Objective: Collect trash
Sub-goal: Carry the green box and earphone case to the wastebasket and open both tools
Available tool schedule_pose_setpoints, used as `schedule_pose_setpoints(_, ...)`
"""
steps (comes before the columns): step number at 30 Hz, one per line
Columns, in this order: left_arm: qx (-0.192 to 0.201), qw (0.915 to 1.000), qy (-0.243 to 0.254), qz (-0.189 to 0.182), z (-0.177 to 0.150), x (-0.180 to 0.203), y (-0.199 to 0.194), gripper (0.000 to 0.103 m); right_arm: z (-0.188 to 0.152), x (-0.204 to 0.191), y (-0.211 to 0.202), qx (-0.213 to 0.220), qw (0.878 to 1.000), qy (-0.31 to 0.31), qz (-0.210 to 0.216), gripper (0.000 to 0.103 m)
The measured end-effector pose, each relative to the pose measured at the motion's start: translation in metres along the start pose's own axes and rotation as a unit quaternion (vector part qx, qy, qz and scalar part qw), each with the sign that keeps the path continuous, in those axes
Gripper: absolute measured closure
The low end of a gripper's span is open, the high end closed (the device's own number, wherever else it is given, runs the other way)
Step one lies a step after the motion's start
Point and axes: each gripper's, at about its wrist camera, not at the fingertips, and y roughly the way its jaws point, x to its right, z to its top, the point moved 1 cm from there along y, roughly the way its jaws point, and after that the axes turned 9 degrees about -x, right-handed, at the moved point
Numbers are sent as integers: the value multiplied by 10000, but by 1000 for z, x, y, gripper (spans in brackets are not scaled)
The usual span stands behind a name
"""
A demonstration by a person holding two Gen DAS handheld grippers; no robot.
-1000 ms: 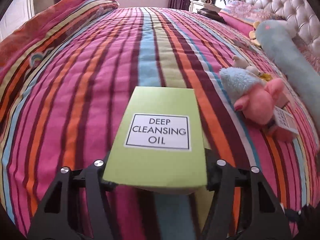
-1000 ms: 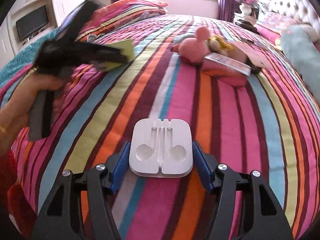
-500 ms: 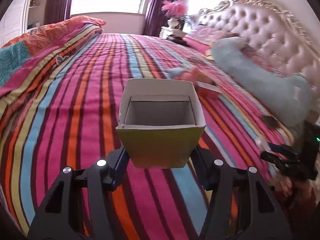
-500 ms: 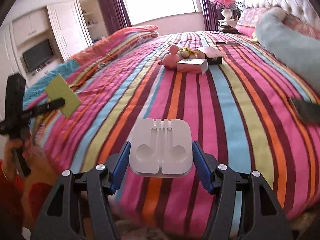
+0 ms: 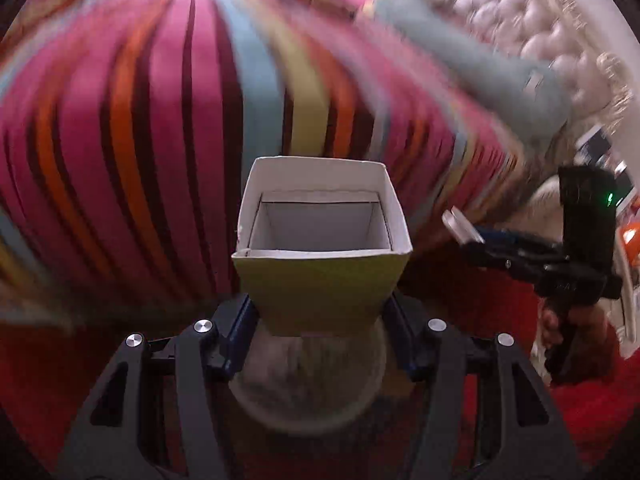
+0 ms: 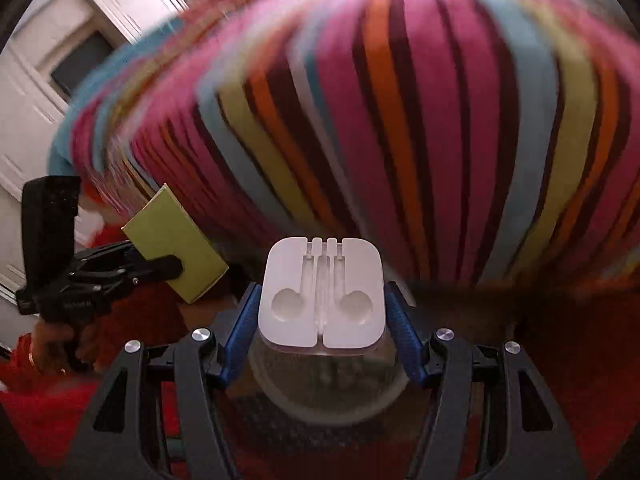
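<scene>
— Left gripper (image 5: 322, 308)?
— Clamped on the green carton (image 5: 320, 280), blue pads pressed to both its sides; open end turned up toward the camera, white and empty inside. Held out in the air in front of the striped bedspread (image 5: 160, 128).

— And the right gripper (image 6: 322, 316)?
— Clenched on a white plastic earphone tray (image 6: 322, 296) — moulded recesses facing the lens, blue pads tight against both edges. Likewise off the bed, with the bedspread blurred behind.

— Below the jaws?
— A round rim of something pale and translucent under each; too blurred to name. Red fabric around it.

— Further out?
— From the left camera, saw the right gripper at the right edge, gripped by a hand (image 5: 576, 320). Beyond it a long pale-blue bolster (image 5: 460, 52) and a tufted headboard (image 5: 520, 8). From the right camera, the left gripper with its carton at the left edge, white cabinet doors (image 6: 48, 80) behind.
</scene>
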Motion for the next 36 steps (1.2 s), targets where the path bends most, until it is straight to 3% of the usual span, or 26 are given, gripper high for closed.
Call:
schedule_pose_setpoints(5, -847, 9963, 50, 122, -10, 11, 51, 46, -1, 2, 43, -597, 9981, -41, -171, 44)
schedule_pose_setpoints(12, -1116, 9931, 180, 303, -19, 26, 64, 46, -9, -5, 64, -901, 9948, -270, -385, 44)
schedule_pose_setpoints(15, -1452, 9884, 32, 450, -15, 23, 79, 46, -21, -1, 66, -953, 9945, -276, -321, 43)
schedule_pose_setpoints(17, -1462, 9880, -21, 500, -3, 17, 81, 40, -18, 1, 72, -967, 9946, -261, -258, 36)
schedule_pose_setpoints(19, -1420, 9889, -43, 445, 5, 22, 81, 19, -19, 4, 73, -928, 9950, -215, -296, 34)
schedule_pose_setpoints(20, -1432, 9887, -50, 442, -7, 25, 77, 16, -19, 6, 72, -930, 9951, -171, -299, 34)
schedule_pose_setpoints(27, -1448, 9881, 37, 514, 18, 20, 81, 12, -20, 11, 78, -973, 9948, 15, -295, 34)
schedule_pose_setpoints(36, -1377, 9883, 137, 636, -3, 27, 76, 12, -21, 4, 73, -870, 9954, -145, -384, 34)
